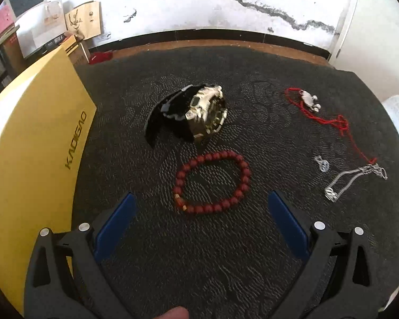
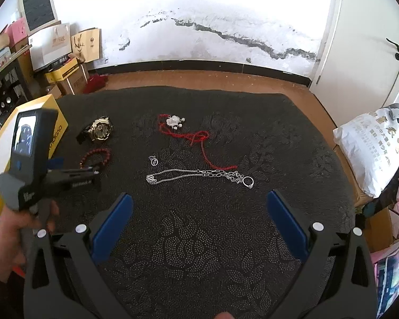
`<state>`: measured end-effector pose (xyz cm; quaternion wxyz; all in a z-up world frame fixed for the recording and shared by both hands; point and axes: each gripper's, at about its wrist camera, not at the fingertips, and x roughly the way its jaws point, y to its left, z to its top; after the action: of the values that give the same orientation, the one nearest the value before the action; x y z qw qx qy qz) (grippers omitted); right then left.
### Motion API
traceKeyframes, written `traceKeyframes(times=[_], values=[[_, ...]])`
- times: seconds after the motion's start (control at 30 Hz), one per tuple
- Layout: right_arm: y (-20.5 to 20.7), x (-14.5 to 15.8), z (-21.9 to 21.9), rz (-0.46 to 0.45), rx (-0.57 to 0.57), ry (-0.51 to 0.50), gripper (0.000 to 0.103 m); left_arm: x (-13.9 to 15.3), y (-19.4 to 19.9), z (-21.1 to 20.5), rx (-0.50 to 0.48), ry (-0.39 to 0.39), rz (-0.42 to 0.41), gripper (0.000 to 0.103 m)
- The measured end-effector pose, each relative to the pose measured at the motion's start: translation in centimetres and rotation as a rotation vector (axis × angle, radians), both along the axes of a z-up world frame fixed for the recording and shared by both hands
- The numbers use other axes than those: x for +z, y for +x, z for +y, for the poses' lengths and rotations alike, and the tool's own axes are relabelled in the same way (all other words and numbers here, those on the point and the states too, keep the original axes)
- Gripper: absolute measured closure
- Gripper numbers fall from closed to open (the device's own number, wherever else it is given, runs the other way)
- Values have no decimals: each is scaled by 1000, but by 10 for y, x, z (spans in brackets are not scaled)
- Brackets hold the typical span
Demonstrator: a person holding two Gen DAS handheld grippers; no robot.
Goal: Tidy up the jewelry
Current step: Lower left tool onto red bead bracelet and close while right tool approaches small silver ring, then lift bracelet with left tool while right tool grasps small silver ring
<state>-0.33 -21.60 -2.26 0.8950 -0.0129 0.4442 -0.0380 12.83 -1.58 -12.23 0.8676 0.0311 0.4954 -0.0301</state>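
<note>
Nothing is picked up yet, so this reads as the opening step: choosing the first piece. The left gripper hovers low over the dark patterned mat, its blue fingers spread wide with nothing between them, and the red bead bracelet lies just ahead of the tips, roughly centred in the gap. That bracelet looks like the likely first target. Beyond it the gold watch rests on its side, and the yellow box stands along the left edge of the mat, probably where the pieces are meant to go.

The next move calls for lowering and closing across one side of the bead ring, not around the whole loop.

The right gripper sits farther back and higher, fingers equally wide apart and empty, facing the silver chain, the ring touching its tangled end, the small pendant and the red cord necklace. Whether the cord's tail is caught in the chain is hard to tell from here.
</note>
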Motion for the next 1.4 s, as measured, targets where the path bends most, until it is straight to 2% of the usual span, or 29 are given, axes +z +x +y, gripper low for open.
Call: traceKeyframes(times=[0.17, 0.23, 0.33, 0.5, 0.6, 0.63, 0.7, 0.77, 0.83, 0.87, 0.93, 1.07, 1.13, 1.3, 1.4], values=[[6, -4, -7, 13, -2, 15, 6, -3, 12, 11, 19, 32, -16, 6], [8, -5, -8, 14, 1, 21, 6, -13, 19, 17, 36, 36, 12, 6], [9, -5, -9, 12, 6, 25, 6, -23, 24, 26, 43, -16, 41, 6], [10, -5, -9, 15, 4, 24, 6, -26, 20, 23, 63, 3, -12, 6], [12, -6, -8, 17, 4, 18, 6, -26, 18, 21, 62, 0, -10, 6], [12, -6, -7, 15, 1, 15, 6, -26, 15, 21, 58, -1, -10, 9], [12, -8, -7, 16, -2, 6, 6, -21, 5, 18, 45, 0, -21, 25], [13, -10, -7, 20, -8, -3, 6, -17, 1, 16, 20, 0, -31, 52], [15, -11, -7, 21, -13, -10, 6, -15, -5, 14, 21, 17, -37, 68], [14, -11, -8, 21, -15, -14, 6, -15, -5, 15, 17, 14, -37, 82], [15, -12, -7, 19, -16, -21, 6, -15, -6, 14, 11, 38, -40, 96], [19, -18, -8, 28, -14, -17, 6, -12, -9, 14, -1, 12, -24, 96], [22, -22, -10, 38, -10, -1, 6, -7, -11, 13, -1, 22, -42, 96], [29, -31, -11, 50, 25, 31, 6, 36, -30, 7, -12, 29, -122, 96], [35, -45, -12, 88, 55, 79, 6, 57, -41, 5, -28, 31, -143, 96]])
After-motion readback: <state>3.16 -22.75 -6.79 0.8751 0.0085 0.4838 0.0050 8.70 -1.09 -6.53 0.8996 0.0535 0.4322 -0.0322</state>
